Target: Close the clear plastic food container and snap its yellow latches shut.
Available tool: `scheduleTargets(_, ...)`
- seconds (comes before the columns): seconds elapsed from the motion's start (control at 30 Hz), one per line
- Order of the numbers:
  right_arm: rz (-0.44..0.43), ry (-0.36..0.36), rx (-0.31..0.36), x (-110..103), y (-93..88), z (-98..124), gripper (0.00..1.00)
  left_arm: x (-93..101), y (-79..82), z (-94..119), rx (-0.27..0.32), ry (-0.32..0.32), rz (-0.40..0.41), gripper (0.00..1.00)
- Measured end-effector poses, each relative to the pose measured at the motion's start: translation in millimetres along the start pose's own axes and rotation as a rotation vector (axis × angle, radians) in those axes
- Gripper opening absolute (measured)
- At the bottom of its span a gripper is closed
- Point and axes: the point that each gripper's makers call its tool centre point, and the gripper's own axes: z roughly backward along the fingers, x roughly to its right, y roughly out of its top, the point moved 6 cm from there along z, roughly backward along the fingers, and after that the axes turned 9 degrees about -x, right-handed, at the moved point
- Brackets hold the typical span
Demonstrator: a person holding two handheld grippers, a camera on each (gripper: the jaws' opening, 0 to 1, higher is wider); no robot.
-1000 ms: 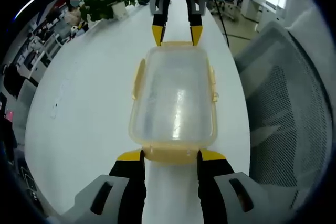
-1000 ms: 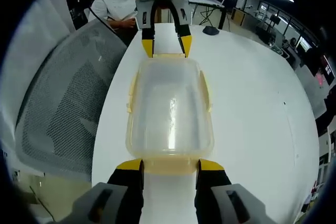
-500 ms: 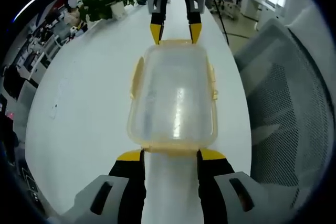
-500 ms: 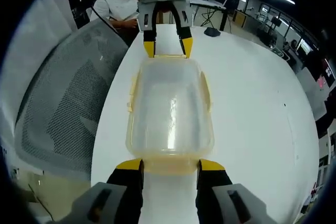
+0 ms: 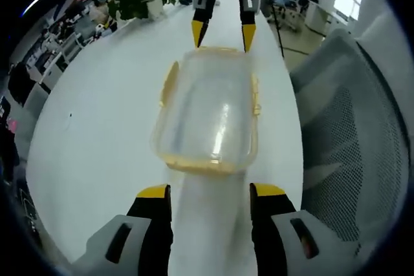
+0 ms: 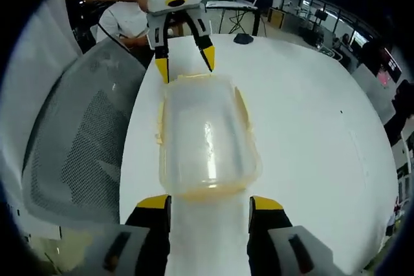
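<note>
With both the left gripper [image 5: 210, 192] and right gripper [image 6: 210, 201] spread empty, an uneven press could skid the container [image 5: 210, 111] across the table [image 5: 103, 114].

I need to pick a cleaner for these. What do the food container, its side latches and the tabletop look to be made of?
Food container: clear, slightly frosted plastic, glossy, since the table shows through and light streaks on it. Side latches: translucent yellow plastic, likely the same kind. Tabletop: smooth white matte surface, probably laminate; the pictures cannot settle it.
</note>
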Motion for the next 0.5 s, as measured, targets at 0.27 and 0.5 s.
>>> scheduleTargets(0.27, -0.159, -0.009, 0.026, 0.7, 6.8, 2.3, 0.37, 1.5, 13.4, 5.9, 0.043, 0.005, 0.145, 0.39)
scheduleTargets(0.5, -0.317, -0.051, 0.025, 1.8, 11.1, 4.2, 0.31, 0.8, 24.5, 12.7, 0.065, 0.056, 0.28, 0.39)
